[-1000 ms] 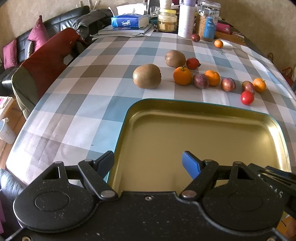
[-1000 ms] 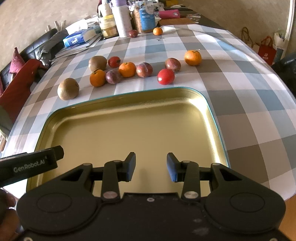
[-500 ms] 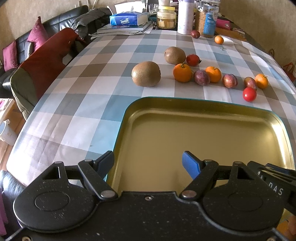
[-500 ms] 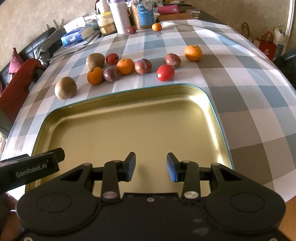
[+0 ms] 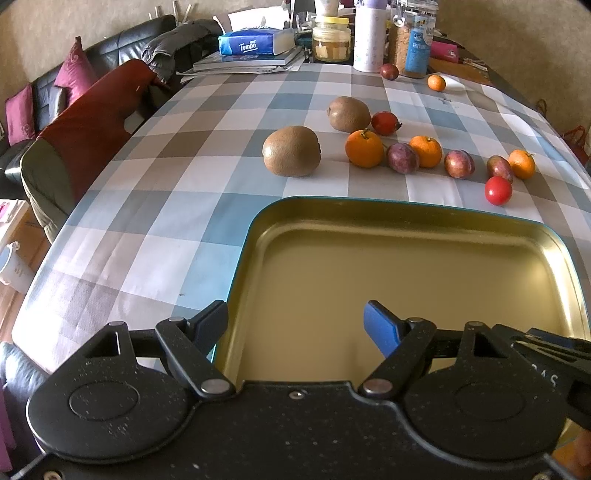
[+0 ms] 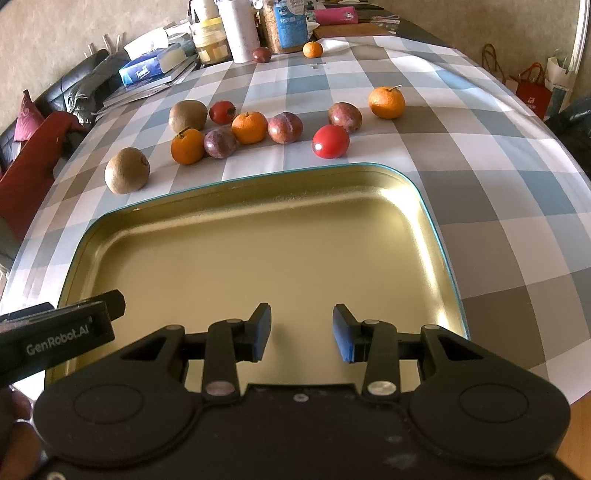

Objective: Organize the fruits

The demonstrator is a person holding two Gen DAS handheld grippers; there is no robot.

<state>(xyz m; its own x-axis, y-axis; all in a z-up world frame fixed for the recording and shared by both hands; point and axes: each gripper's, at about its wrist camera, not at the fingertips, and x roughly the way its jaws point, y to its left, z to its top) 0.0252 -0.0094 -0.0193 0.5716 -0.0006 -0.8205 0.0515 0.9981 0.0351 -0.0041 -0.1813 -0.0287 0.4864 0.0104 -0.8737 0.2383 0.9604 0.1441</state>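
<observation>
An empty gold metal tray [image 5: 436,218] [image 6: 236,192] lies on the checked tablecloth near the front edge. Beyond it lies a row of fruit: two kiwis [image 5: 291,151] [image 6: 127,170], several oranges [image 5: 364,148] [image 6: 386,102], several plums [image 5: 402,158] [image 6: 285,127] and a red tomato [image 5: 498,190] [image 6: 330,141]. My left gripper [image 5: 295,326] is open and empty over the tray's near left corner. My right gripper [image 6: 301,334] is open and empty over the tray's near edge.
At the table's far end stand a tissue box on books [image 5: 255,42], jars and bottles [image 5: 369,35], with a plum [image 5: 389,71] and a small orange [image 5: 436,82]. A chair with a red cover [image 5: 92,129] and a black sofa stand to the left.
Both grippers have moved a little forward and up over the tray, so the fruit row sits slightly lower in view. Both stay open and empty.
</observation>
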